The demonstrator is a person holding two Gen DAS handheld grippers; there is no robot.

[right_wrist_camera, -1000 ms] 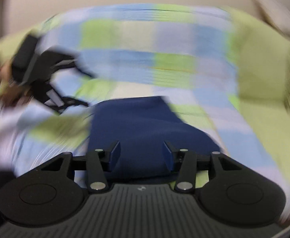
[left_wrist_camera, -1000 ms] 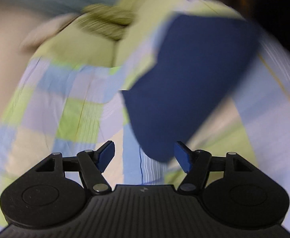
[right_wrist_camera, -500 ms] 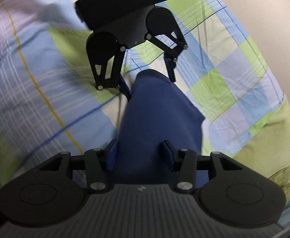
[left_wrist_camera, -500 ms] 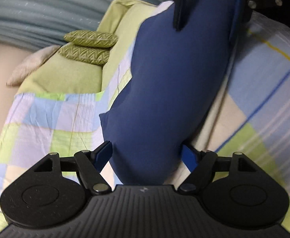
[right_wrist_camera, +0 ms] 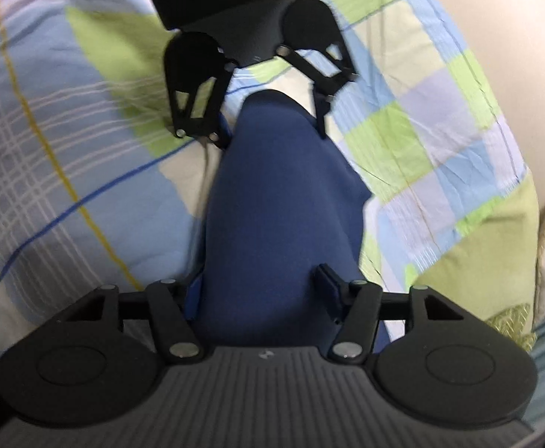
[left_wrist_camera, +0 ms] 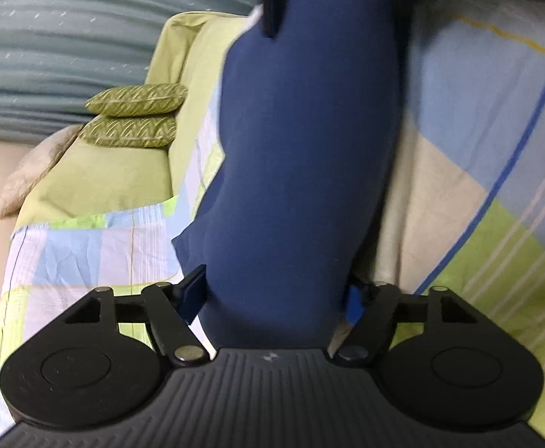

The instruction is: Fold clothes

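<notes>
A navy blue cloth [left_wrist_camera: 302, 149] [right_wrist_camera: 280, 194], folded into a long thick strip, lies on the checked bedsheet [left_wrist_camera: 477, 130] and spans from one gripper to the other. My left gripper [left_wrist_camera: 274, 298] [right_wrist_camera: 270, 132] straddles one end. Its jaws are closing, and both pads touch the sides of the cloth. My right gripper [right_wrist_camera: 261, 295] [left_wrist_camera: 336, 11] faces it from the other end. Its jaws are opening with the cloth still between them. The left pad sits against the fold and the right pad stands over the cloth's edge.
Two small green patterned cushions [left_wrist_camera: 134, 112] rest on a large green pillow [left_wrist_camera: 104, 179] at the bed's end, beside a beige pillow [left_wrist_camera: 22, 183]. A teal ribbed blanket [left_wrist_camera: 67, 37] lies beyond them. The sheet's edge [right_wrist_camera: 496, 171] drops off toward a beige surface.
After a fast, blurred swing, both grippers have settled low over the bed with the cloth stretched between them. Since half a second ago the left jaws have narrowed and the right jaws have widened.
</notes>
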